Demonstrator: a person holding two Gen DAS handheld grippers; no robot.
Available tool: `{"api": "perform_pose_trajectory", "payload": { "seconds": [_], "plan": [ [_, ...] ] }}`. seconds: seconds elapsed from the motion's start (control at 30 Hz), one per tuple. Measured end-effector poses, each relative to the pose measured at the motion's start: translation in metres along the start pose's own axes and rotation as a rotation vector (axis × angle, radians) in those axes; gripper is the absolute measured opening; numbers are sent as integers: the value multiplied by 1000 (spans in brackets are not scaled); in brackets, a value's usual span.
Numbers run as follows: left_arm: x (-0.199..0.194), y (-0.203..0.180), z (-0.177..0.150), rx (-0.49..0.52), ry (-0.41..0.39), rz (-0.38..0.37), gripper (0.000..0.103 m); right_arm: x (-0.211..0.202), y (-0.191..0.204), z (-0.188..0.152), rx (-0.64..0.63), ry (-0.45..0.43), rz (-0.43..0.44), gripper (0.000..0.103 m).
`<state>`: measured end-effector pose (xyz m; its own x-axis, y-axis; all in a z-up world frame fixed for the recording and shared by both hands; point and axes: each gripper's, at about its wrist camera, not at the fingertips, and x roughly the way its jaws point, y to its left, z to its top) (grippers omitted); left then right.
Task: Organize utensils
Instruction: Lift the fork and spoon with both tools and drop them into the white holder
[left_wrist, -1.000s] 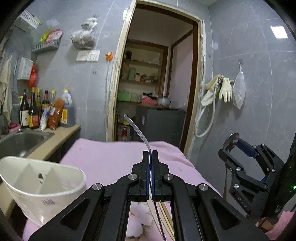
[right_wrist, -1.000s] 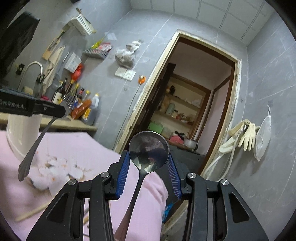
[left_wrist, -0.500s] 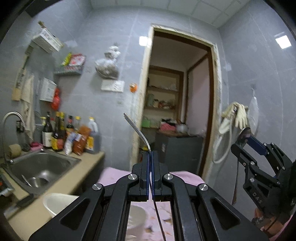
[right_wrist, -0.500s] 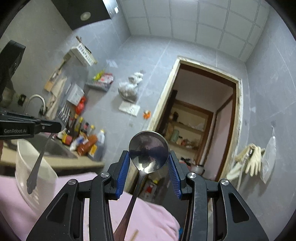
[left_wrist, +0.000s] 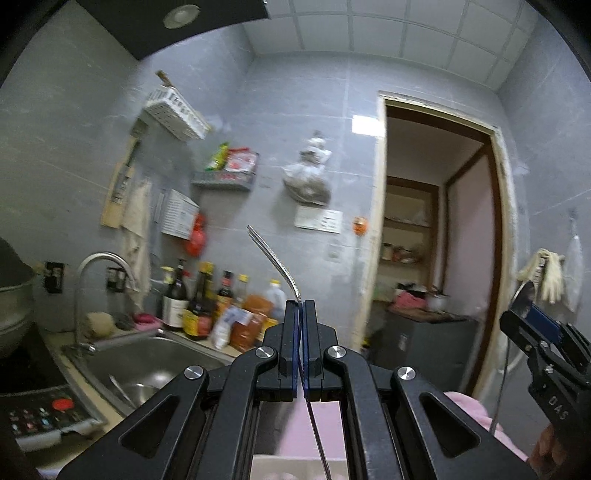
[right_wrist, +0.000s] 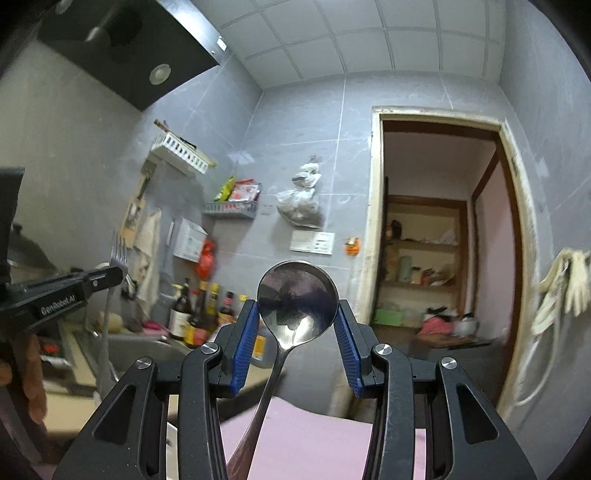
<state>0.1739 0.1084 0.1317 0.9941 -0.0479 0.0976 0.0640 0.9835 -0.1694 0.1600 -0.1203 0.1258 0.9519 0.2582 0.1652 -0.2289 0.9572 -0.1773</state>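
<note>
Between my left claw (left_wrist: 300, 306), pressed together, one fork (left_wrist: 275, 264) is pinched on edge, tines rising toward 11 o'clock. My right claw (right_wrist: 297, 317) pinches one spoon (right_wrist: 297, 299) by the bowl, its handle trailing toward 7 o'clock over the pink surface (right_wrist: 314, 439). I judge the step to be carriage: both utensils are lifted, neither is stowed. One white holder (left_wrist: 299, 467) shows only as a rim at 6 o'clock under the left claw. Next, I judge, each claw must tip downward and lower its utensil into a compartment before letting go. Count: two claws, one fork, one spoon, one holder.
</note>
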Motion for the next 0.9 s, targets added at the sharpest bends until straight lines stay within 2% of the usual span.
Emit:
{"api": "perform_pose_trajectory", "payload": {
  "seconds": [0.23,0.4,0.57,0.9],
  "plan": [
    [15,16,-32,13,37,80,0,28,20,-15,58,7,49,39],
    [24,15,-58,25,65,118,0,36,39,-37,12,30,48,39],
    [22,11,-76,39,63,108,0,38,48,-61,-12,84,57,39],
    [23,7,-100,41,142,61,0,41,51,-97,-8,236,78,40]
  ]
}}
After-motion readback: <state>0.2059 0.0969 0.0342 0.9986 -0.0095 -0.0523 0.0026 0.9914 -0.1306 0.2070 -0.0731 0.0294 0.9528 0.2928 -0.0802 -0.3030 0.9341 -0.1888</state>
